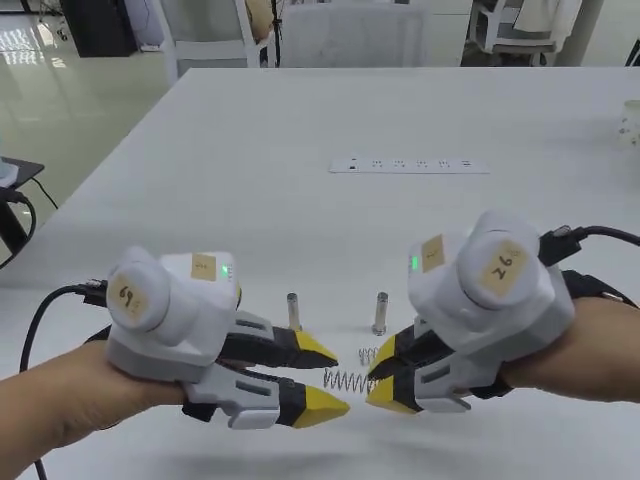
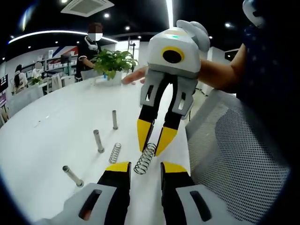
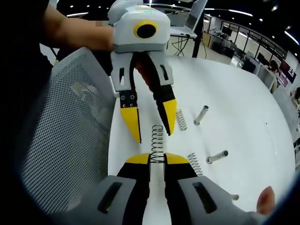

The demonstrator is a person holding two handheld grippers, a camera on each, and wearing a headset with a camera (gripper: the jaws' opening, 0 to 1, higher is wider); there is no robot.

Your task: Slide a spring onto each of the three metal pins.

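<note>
Spring (image 1: 345, 380) sits low centre in the head view, one end pinched by the right tongs (image 1: 378, 376), jaws narrow on it. Left tongs (image 1: 336, 380) gape wide, tips either side of its free end; touching or not, can't tell. Two pins (image 1: 381, 312) stand bare just above. First threading, I'd say: next it wants that free end aimed squarely down a pin top.

The spring's (image 3: 157, 143) near end seems hidden between the right hand-held gripper's (image 3: 157, 159) jaws.
</note>
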